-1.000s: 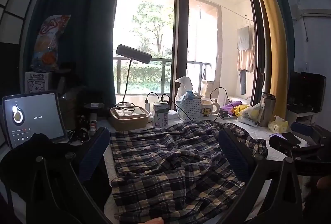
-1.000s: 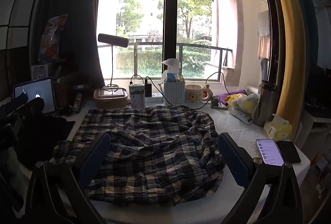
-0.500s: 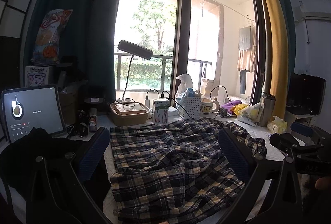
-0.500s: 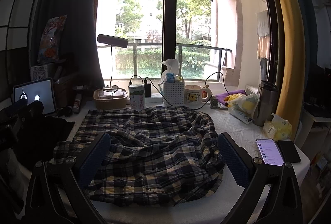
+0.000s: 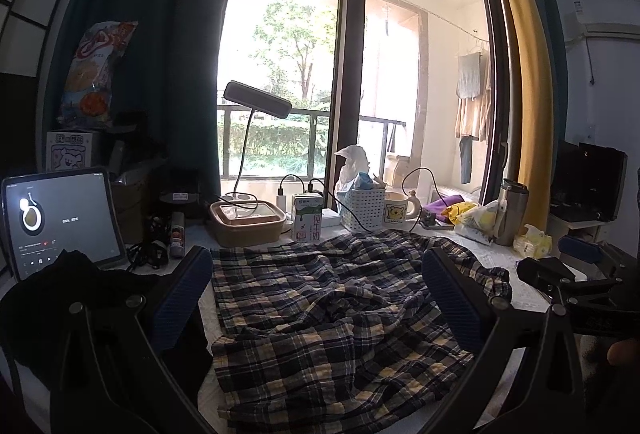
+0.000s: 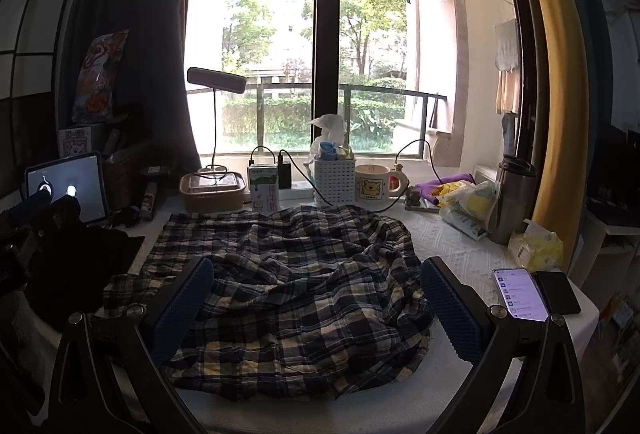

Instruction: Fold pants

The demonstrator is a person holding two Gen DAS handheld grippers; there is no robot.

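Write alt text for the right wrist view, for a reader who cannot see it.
Rumpled plaid pants lie spread on a white table, framed by the open right gripper held above them, gripping nothing. A lit phone lies at the right edge; a bear mug, white basket and desk lamp stand before a bright window.

Bright balcony window (image 6: 320,73), dark curtain (image 6: 132,53) left, yellow curtain (image 6: 548,93) right.

A white textured table (image 6: 452,254) fills the lower frame, carrying crumpled plaid pants (image 6: 288,290) at centre, a lit phone (image 6: 520,294) lower right, a bear mug (image 6: 374,187) and tablet (image 6: 68,185) behind.
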